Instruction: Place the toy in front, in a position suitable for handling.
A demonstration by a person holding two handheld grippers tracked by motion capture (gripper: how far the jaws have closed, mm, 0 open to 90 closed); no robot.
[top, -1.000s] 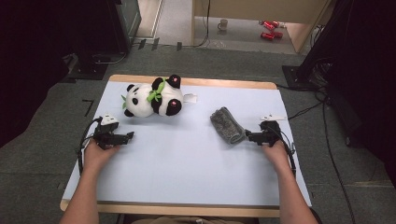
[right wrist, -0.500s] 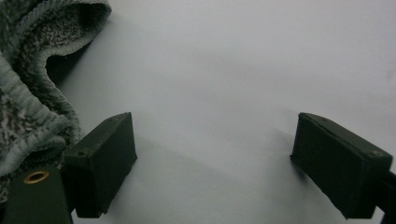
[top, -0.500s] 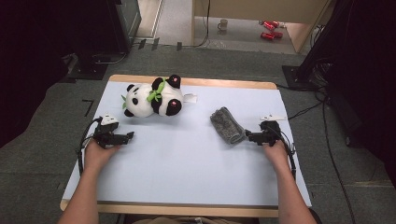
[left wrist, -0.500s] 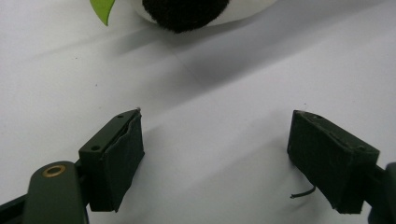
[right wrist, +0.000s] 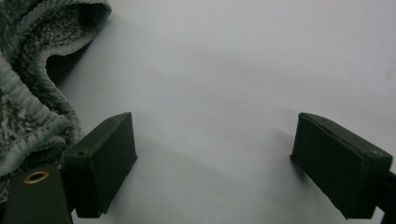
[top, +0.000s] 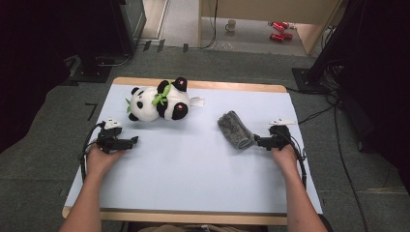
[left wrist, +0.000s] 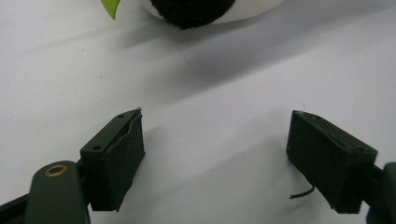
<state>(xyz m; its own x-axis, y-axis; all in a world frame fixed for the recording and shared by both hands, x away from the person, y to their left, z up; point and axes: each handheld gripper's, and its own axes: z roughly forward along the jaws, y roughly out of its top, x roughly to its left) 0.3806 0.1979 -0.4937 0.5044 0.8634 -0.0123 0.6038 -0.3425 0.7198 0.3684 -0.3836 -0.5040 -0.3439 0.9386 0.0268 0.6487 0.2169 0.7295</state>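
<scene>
High view: white surface w/ two items. Plush panda lies on its side at far left-centre. Grey cloth, crumpled, sits right of centre, well apart from panda. Left gripper rests on surface near left edge, held in left hand, jaws pointing right; panda is beyond it, not touching. Right gripper rests near right edge in right hand, jaws pointing left, tips just beside cloth's near-right end.

Left gripper view: left gripper jaws spread wide, nothing but bare surface btwn them. Panda at top edge, black patch and white fur, green leaf beside it; clear gap to jaw tips.

Right gripper view: right gripper jaws spread wide, bare surface btwn them. Cloth at left, ribbed hem visible, lying against outer side of left-hand jaw; contact appears likely, not inside the jaws.
</scene>
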